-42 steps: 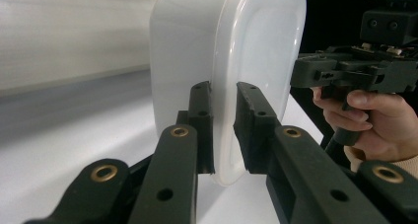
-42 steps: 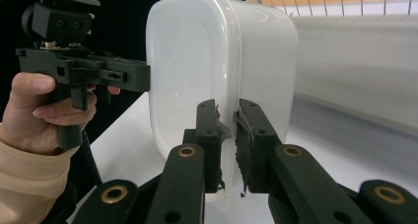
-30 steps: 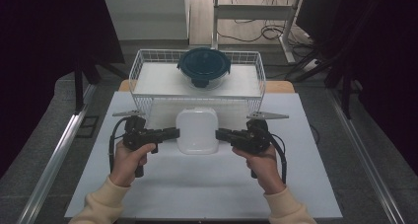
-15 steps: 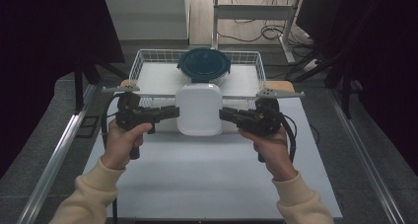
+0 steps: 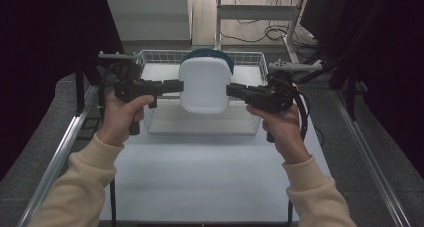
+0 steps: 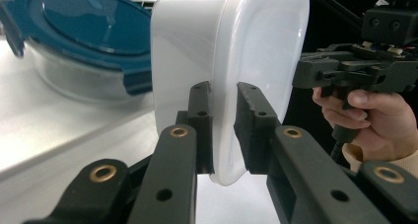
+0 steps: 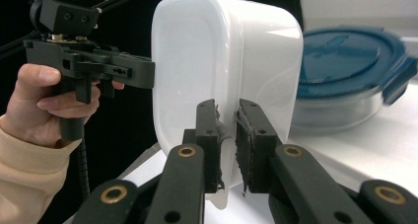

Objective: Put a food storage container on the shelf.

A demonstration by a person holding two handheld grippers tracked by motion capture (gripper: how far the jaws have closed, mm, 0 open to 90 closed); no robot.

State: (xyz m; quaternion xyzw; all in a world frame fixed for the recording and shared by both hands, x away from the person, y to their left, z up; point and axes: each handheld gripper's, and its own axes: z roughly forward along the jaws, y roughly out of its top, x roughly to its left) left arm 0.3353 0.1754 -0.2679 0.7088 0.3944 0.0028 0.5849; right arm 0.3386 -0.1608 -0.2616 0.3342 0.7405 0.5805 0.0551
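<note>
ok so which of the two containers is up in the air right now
The white plastic container, gripped on its rim by the left gripper and the right gripper. The glass container with the blue lid sits in the wire basket.

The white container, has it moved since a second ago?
Yes. The white container was low on the table in front of the wire basket; now it is lifted, overlapping the basket in the high view, gripped on both sides.

Both forearms reach forward, raised. The left gripper [image 5: 172, 86] and right gripper [image 5: 235, 91] point inward at each other, jaws pinched nearly closed.
</note>
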